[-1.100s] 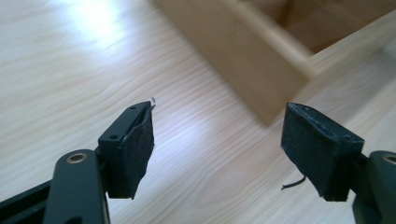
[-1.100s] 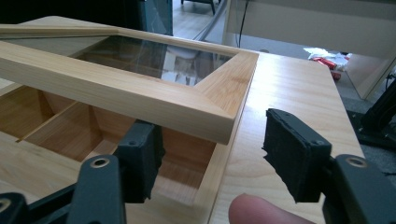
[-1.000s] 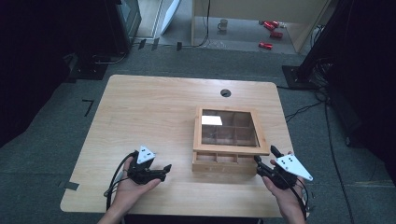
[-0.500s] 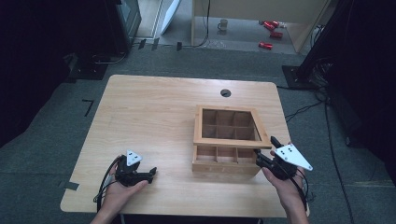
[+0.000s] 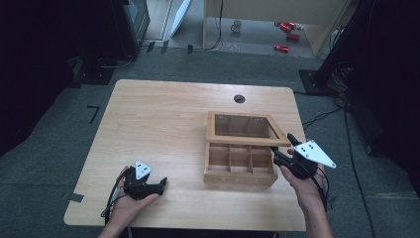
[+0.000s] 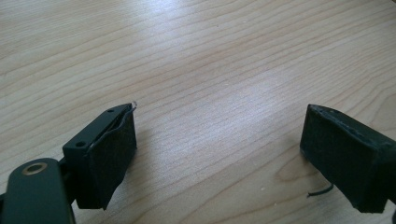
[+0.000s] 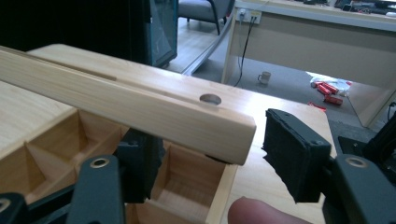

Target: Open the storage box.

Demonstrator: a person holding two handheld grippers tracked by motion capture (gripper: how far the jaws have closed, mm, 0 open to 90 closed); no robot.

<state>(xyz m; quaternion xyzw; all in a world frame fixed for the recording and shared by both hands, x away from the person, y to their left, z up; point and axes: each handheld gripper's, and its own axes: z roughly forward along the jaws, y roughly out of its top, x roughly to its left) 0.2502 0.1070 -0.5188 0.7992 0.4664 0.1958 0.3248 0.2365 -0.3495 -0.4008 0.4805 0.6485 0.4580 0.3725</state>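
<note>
Lid-lifting looks like the step in hand, and the high view sets it out: a wooden compartment box [image 5: 241, 163] sits right of centre on the light wooden table [image 5: 163, 124], its glass-paned lid [image 5: 246, 128] raised and tilted back toward the far edge, hinged along the rear. The right gripper [image 5: 286, 154] meets the lid's front right corner, while the left gripper [image 5: 157, 187] rests low on the table near the person's edge, well apart from the box. The box's long axis runs left to right across the table, its open mouth faces up, and the lid's free front rail points toward the person. In the left gripper view the jaws stand wide apart with nothing but bare table grain between them. In the right gripper view the jaws are also apart, straddling the end of the lid's front rail [image 7: 126, 105]: one jaw sits beneath the rail over an empty compartment [image 7: 187, 182], the other stands clear beside the rail's end, so the lid seems propped rather than pinched, though the contact under the rail is partly hidden. To do this well, I judge the right gripper should keep the lower jaw flat under the rail and follow the hinge's arc up and back, not pull sideways, and the left gripper could steady the box front if it begins to slide.
</note>
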